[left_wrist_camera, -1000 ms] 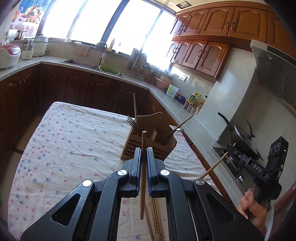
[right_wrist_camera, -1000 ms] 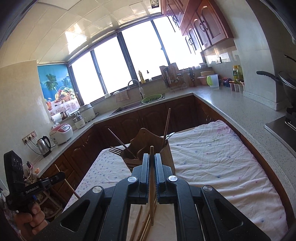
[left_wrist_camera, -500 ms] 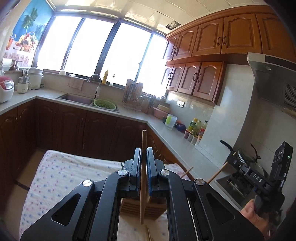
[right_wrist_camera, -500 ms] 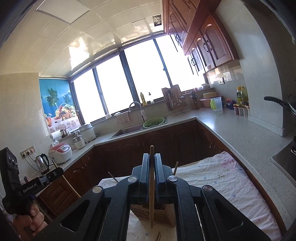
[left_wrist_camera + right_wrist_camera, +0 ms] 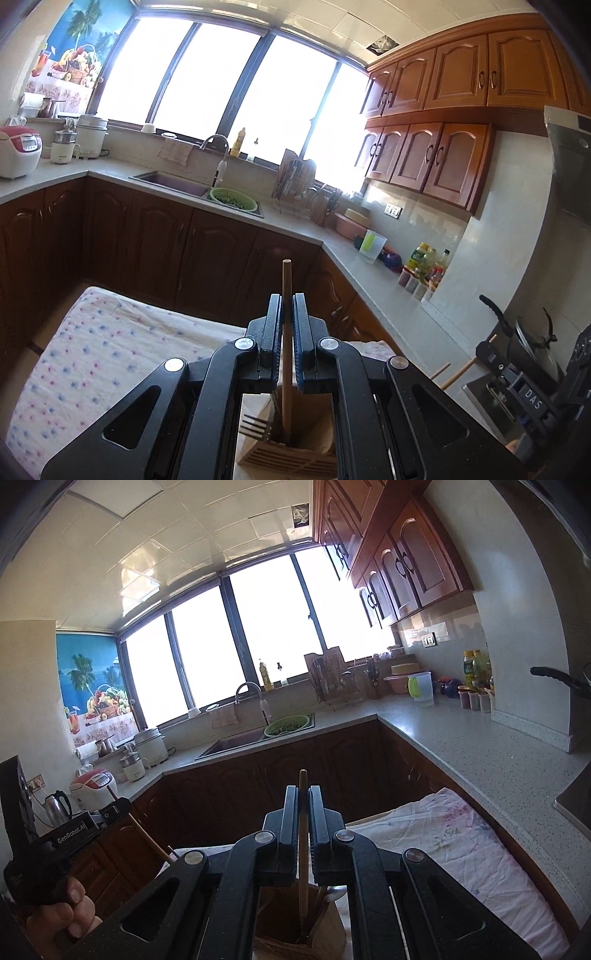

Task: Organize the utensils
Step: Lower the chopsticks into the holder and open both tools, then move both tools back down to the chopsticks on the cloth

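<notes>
A: What does the left claw (image 5: 286, 317) have?

B: Its jaws are clamped on a wooden chopstick (image 5: 286, 295), which stands nearly upright between them. The top pokes above the fingertips; the lower end hangs down inside the wooden utensil holder (image 5: 291, 448), right beside a fork (image 5: 254, 428) whose tines stick out to the left.

A: And the right claw (image 5: 303, 808)?

B: It too is clamped on a chopstick (image 5: 303, 849). That stick is upright as well, its lower tip down in a compartment of the same holder (image 5: 280, 919), seen here from the other side. Whether either tip touches the bottom cannot be told.

A: Where does the holder stand?

B: On the bench covered with a flowered cloth (image 5: 96, 354), directly under both claws.

A: Can each claw be seen from the other camera?

B: Yes. The left one shows at the left edge of the right wrist view, a hand (image 5: 70, 910) round its grip and its chopstick slanting down. The right one sits at the right edge of the left wrist view, near a dark pot (image 5: 532, 347) on the stove.
</notes>
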Tool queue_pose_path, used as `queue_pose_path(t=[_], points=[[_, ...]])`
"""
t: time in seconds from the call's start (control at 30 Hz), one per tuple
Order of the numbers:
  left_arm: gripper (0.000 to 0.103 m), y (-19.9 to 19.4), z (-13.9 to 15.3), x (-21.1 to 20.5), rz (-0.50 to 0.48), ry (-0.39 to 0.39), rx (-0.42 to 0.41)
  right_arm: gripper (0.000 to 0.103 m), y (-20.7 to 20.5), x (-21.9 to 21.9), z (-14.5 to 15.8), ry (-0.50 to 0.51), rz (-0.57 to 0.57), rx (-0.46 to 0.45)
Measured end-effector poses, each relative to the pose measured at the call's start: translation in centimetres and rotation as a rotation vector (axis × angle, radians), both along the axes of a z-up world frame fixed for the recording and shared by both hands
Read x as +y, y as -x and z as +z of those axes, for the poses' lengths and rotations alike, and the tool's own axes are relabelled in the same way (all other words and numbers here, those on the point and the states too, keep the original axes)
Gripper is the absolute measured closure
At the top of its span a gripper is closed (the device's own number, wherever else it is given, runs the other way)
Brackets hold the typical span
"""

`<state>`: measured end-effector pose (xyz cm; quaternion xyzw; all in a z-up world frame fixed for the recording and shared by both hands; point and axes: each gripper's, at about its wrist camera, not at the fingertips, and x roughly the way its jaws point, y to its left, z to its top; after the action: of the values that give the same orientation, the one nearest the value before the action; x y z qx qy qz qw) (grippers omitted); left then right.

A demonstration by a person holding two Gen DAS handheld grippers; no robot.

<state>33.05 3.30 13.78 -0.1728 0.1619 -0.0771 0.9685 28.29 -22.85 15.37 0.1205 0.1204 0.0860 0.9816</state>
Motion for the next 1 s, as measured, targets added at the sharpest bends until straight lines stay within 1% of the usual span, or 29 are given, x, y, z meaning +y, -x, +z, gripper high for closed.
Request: queue_pose_path(t=[0.17,0.33,0.4,0.47,0.6,0.77,0.8,0.83,0.87,0.9,0.93,0.97,1.0], points=[[0.098,-0.8,-2.9,-0.9,-0.024,-0.014,0.057,0.098,-0.8,-0.2,-2.4,-0.003,-0.003,0.05],[0.098,-1.5,-4.7,-1.1,-0.057,-0.012,0.099,0.098,-1.4,-0.5,-4.3,-0.008,-0.005,0.101],[0.098,-1.4,-4.8,-1.6,-0.058,-0.037,0.096,0.098,-1.7,-0.6,-4.9,-0.009,-0.002,0.119],[0.097,-1.3,-4.6,-2.0,-0.054,-0.059,0.093,0.098,-1.6,-0.7,-4.9,-0.003,-0.008,0.113],[0.097,-1.4,-4.5,-1.7,-0.06,-0.046,0.099,0.097,-1.7,-0.6,-4.8,-0.007,-0.005,0.122],[0.097,-1.7,-4.4,-1.8,-0.063,-0.057,0.108,0.097,-1.8,-0.6,-4.8,-0.011,-0.004,0.127],[0.097,-1.8,-4.3,-1.8,-0.077,-0.048,0.116,0.093,-1.8,-0.6,-4.7,-0.015,0.0,0.131],[0.097,-1.8,-4.2,-1.7,-0.094,-0.034,0.123,0.092,-1.8,-0.7,-4.7,-0.024,0.007,0.136],[0.096,-1.8,-4.1,-1.6,-0.104,-0.025,0.126,0.092,-1.9,-0.8,-4.8,-0.034,0.014,0.138],[0.092,-1.6,-4.0,-1.6,-0.108,-0.024,0.127,0.087,-1.8,-0.9,-4.7,-0.04,0.019,0.138],[0.089,-1.4,-3.8,-1.6,-0.105,-0.028,0.125,0.074,-1.7,-1.0,-4.6,-0.046,0.024,0.135],[0.078,-1.1,-3.6,-1.5,-0.101,-0.028,0.12,0.065,-1.5,-1.1,-4.6,-0.056,0.028,0.127],[0.07,-0.7,-3.4,-1.4,-0.097,-0.024,0.111,0.049,-1.2,-1.3,-4.4,-0.065,0.03,0.115]])
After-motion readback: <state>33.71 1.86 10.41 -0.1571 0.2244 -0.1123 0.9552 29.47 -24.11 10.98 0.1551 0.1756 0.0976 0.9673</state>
